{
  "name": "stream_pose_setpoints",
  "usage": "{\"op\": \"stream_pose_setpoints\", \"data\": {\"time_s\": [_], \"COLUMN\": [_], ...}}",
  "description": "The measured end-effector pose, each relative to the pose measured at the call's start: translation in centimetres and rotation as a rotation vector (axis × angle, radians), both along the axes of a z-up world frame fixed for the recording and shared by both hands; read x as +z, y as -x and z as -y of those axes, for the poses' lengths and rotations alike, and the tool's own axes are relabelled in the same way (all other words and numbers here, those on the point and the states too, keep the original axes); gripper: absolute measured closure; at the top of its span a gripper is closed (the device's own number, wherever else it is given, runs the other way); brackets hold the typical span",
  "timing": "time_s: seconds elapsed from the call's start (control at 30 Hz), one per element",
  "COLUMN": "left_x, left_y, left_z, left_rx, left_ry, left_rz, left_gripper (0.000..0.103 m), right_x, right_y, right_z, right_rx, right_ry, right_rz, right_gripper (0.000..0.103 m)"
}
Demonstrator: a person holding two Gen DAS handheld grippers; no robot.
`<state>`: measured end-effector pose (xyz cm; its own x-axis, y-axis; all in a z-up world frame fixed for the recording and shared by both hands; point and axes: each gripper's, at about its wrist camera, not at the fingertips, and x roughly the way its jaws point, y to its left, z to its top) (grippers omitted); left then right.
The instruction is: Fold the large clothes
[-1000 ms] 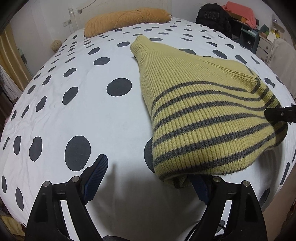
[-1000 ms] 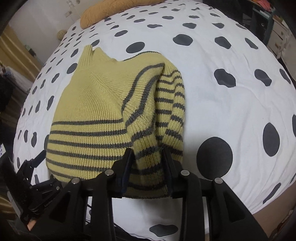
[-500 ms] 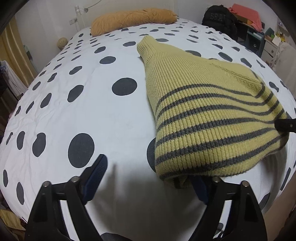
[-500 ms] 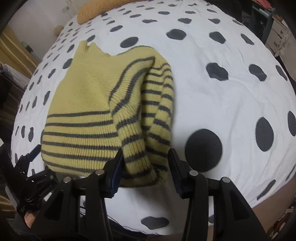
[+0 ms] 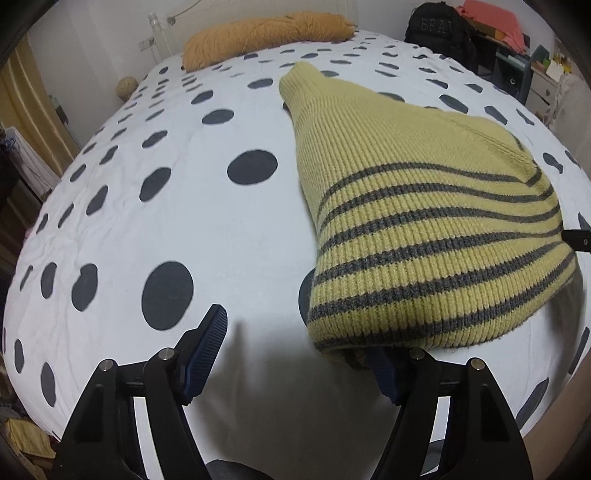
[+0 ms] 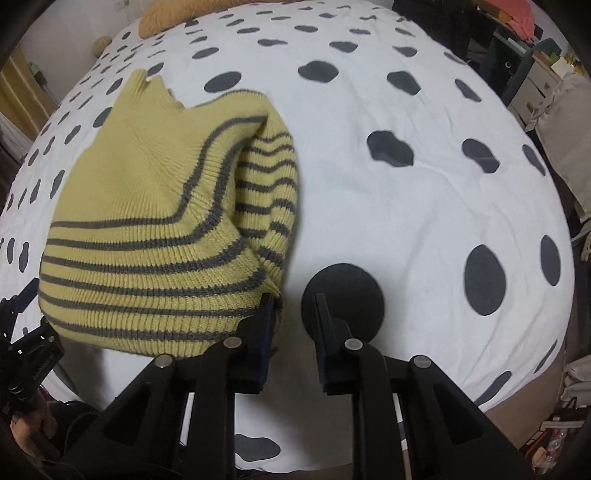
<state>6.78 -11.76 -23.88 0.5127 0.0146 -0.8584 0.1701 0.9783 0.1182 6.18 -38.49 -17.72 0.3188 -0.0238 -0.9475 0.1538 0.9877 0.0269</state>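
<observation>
Lying folded on the white dark-spotted bedcover (image 5: 221, 229), the yellow grey-striped knit sweater (image 5: 424, 236) needs both hem corners pinched evenly; left gripper (image 5: 295, 354) and right gripper (image 6: 293, 317) are closing, neither yet clamping fabric.

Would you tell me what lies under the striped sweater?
The sweater lies on the dotted bedspread; one dot peeks from beneath it. Whatever else it covers is hidden.

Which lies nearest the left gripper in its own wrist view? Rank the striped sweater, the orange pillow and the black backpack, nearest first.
1. Striped sweater: its hem lies just beyond the left gripper, over the right-hand finger.
2. Orange pillow: at the head of the bed, far centre-left.
3. Black backpack: off the bed, far right corner.
</observation>
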Motion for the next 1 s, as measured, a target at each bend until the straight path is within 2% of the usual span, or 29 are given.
{"op": "stream_pose_setpoints", "data": {"time_s": [0.1,0.2,0.3,0.33,0.43,0.5,0.57,0.6,0.63,0.67,0.7,0.77,0.8,0.9,1.0], "left_x": [0.8,2.1,4.6,5.6,7.7,8.1,8.3,8.3,8.3,8.3,8.3,8.5,8.6,8.9,9.0], "left_y": [0.1,0.9,2.5,2.9,2.8,2.2,1.5,1.1,0.8,0.5,0.2,-0.5,-0.9,-2.1,-2.3], "left_z": [-0.6,-1.4,-2.5,-2.9,-3.4,-3.4,-3.2,-3.1,-3.1,-3.0,-2.9,-2.9,-2.9,-2.6,-2.6], "left_rx": [-0.004,-0.006,0.016,0.020,0.036,0.040,0.039,0.039,0.041,0.042,0.043,0.042,0.042,0.035,0.027], "left_ry": [0.039,0.088,0.095,0.103,0.125,0.130,0.127,0.128,0.132,0.137,0.142,0.142,0.141,0.135,0.119], "left_rz": [-0.014,-0.036,0.009,0.025,0.056,0.062,0.061,0.061,0.060,0.058,0.056,0.062,0.067,0.078,0.080], "left_gripper": [0.031,0.040,0.053,0.053,0.053,0.053,0.053,0.053,0.053,0.053,0.053,0.053,0.053,0.053,0.052], "right_x": [0.7,2.8,5.6,6.3,6.2,5.6,4.3,3.7,2.8,1.9,0.4,-1.0,-0.8,0.2,0.7], "right_y": [0.2,1.2,2.0,1.9,0.2,-1.6,-3.8,-4.7,-5.6,-6.3,-6.8,-7.1,-7.1,-7.5,-7.9], "right_z": [-0.7,-0.8,-1.8,-2.2,-3.7,-4.7,-5.2,-5.2,-5.1,-4.9,-4.1,-1.9,-1.4,-1.1,-1.8], "right_rx": [0.007,-0.006,0.016,0.030,0.054,0.063,0.059,0.051,0.030,0.010,-0.001,-0.049,-0.059,-0.081,-0.074], "right_ry": [-0.002,-0.115,-0.184,-0.215,-0.339,-0.366,-0.451,-0.445,-0.357,-0.248,-0.214,-0.305,-0.309,-0.249,-0.238], "right_rz": [0.026,0.065,0.134,0.151,0.165,0.166,0.154,0.138,0.123,0.100,0.071,0.053,0.063,0.085,0.080], "right_gripper": [0.083,0.083,0.083,0.083,0.083,0.083,0.083,0.083,0.084,0.101,0.103,0.103,0.103,0.103,0.103]}}
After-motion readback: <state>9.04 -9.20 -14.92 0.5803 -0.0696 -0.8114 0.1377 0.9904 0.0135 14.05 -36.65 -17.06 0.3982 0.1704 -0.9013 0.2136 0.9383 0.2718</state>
